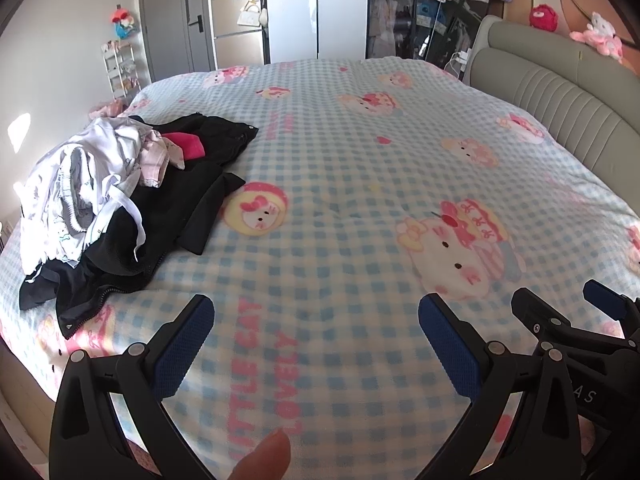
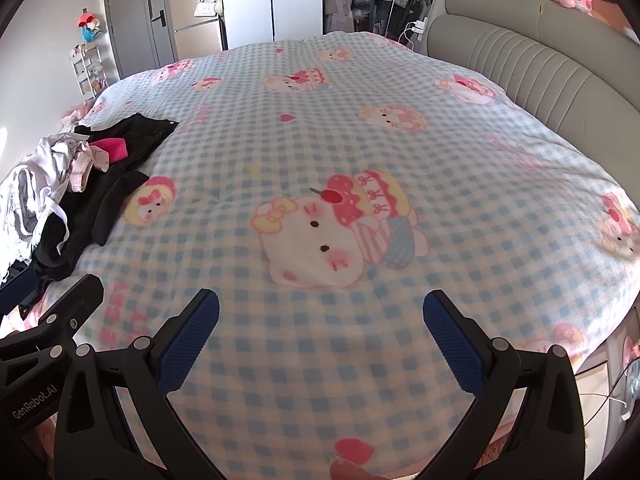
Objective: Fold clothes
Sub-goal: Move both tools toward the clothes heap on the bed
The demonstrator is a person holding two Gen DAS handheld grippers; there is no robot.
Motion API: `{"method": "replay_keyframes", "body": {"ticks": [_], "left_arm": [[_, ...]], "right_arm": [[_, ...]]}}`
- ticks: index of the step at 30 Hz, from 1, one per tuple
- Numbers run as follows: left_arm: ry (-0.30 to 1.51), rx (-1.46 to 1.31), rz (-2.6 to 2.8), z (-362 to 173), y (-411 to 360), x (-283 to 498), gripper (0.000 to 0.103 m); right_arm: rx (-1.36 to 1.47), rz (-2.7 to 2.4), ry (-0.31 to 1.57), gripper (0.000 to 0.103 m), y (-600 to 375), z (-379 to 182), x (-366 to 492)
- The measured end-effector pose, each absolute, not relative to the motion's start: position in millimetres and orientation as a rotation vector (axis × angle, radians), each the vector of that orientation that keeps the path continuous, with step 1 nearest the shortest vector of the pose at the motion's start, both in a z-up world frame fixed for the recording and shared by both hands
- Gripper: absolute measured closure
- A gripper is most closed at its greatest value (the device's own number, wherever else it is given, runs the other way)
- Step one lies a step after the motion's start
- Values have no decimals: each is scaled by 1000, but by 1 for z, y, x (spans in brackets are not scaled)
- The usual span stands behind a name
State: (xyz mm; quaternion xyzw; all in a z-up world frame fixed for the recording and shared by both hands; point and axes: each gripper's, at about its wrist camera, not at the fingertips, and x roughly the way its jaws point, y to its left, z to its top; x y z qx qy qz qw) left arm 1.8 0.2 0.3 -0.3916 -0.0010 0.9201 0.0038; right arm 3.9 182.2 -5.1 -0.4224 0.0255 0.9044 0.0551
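Plainly, we stand at the very start; the bed [image 1: 360,184], under its blue-checked cartoon-cat blanket, fills both views, and most of it lies bare in front of us; nothing has been spread out or folded yet, as far as we can judge. Off to the left side of the bed sits the pile of clothes [image 1: 120,200], a tangle of garments; a black zipped jacket [image 1: 120,272] lies underneath and sprawls nearest us, white pieces [image 1: 76,192] are heaped on top, and a small bright pink item [image 1: 186,146] peeps out toward the far end. Our left gripper [image 1: 316,328] hovers over the blanket with its jaws spread wide and nothing between them; the pile is up and to its left, near but not touching. Our right gripper [image 2: 320,324] is likewise wide and empty, further from the pile, which sits at the left edge of its view. Next, we reckon, comes swinging leftward to pick one garment off the heap and drag it onto the bare blanket.
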Motion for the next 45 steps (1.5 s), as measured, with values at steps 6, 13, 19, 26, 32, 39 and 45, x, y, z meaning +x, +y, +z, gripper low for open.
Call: {"method": "replay_keyframes", "body": {"ticks": [6, 13, 19, 26, 32, 39, 45], "left_arm": [[-7, -1196, 2884, 0, -1, -1, 0], [-70, -1152, 2805, 3, 0, 0, 0], [-74, -1122, 2779, 5, 5, 3, 10], [-117, -1148, 2770, 3, -9, 1, 21], [-208, -1146, 2821, 4, -39, -1, 23], [-230, -1179, 2966, 8, -104, -6, 21], [-253, -1263, 3085, 4, -173, -10, 20]], "right_arm": [[-1265, 2748, 46, 0, 183, 0, 1], [-1152, 2816, 26, 0, 187, 13, 7], [-1176, 2877, -4, 4, 187, 11, 6], [-1211, 2943, -59, 15, 168, 9, 1], [-1237, 3022, -122, 16, 137, 13, -14], [-1325, 3160, -186, 18, 70, 19, -48], [-1364, 3256, -302, 18, -9, 23, -70]]}}
